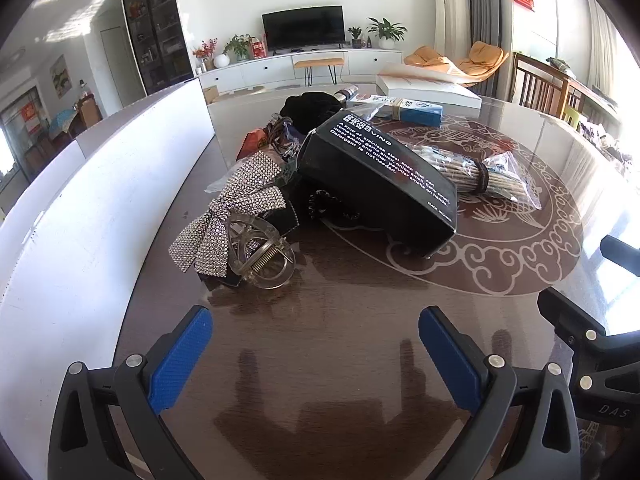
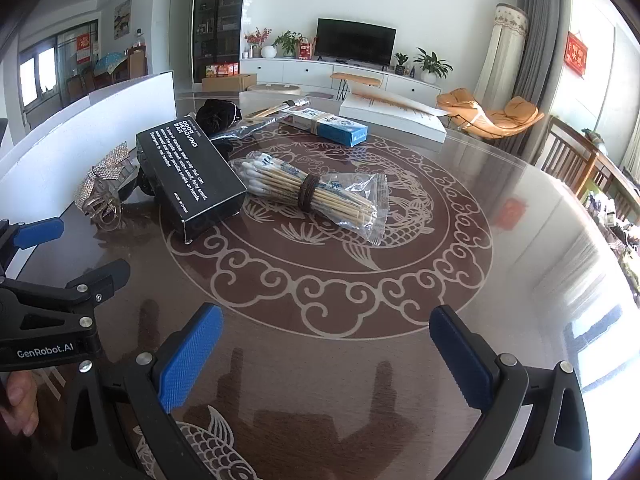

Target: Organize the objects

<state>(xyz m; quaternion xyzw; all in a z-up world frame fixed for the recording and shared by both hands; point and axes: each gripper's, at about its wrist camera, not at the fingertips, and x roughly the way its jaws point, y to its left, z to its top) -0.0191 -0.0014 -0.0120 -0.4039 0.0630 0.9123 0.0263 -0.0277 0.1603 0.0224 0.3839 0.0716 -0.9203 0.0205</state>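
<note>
Both grippers are held above the near part of a dark table (image 2: 500, 216) with a pale fish-and-cloud pattern. The left gripper (image 1: 316, 354) is seen with its blue pads spread wide and nothing between them; the right gripper (image 2: 326, 354) is likewise spread wide and empty. Bare tabletop lies under and just ahead of both (only their shadows fall there).

The things to be sorted are gathered toward the far left of the table. A black box (image 1: 378, 178) with white print is propped at a tilt, its near corner raised on things beneath it. Just beside it to the left, a rhinestone bow (image 1: 236, 204) is laid, with a clear claw clip (image 1: 260, 256) touching its near edge. A bag of cotton swabs (image 2: 316, 194), bound by a dark band, is set against the box's right side. Farther back a blue carton (image 2: 334, 126), a black cloth bundle (image 2: 218, 114) and a flat white box (image 2: 394, 114) are seen near the far edge.

A white board (image 1: 80, 208) is stood along the table's left edge, close to the bow. The right half of the table is left open as far as its curved rim.
</note>
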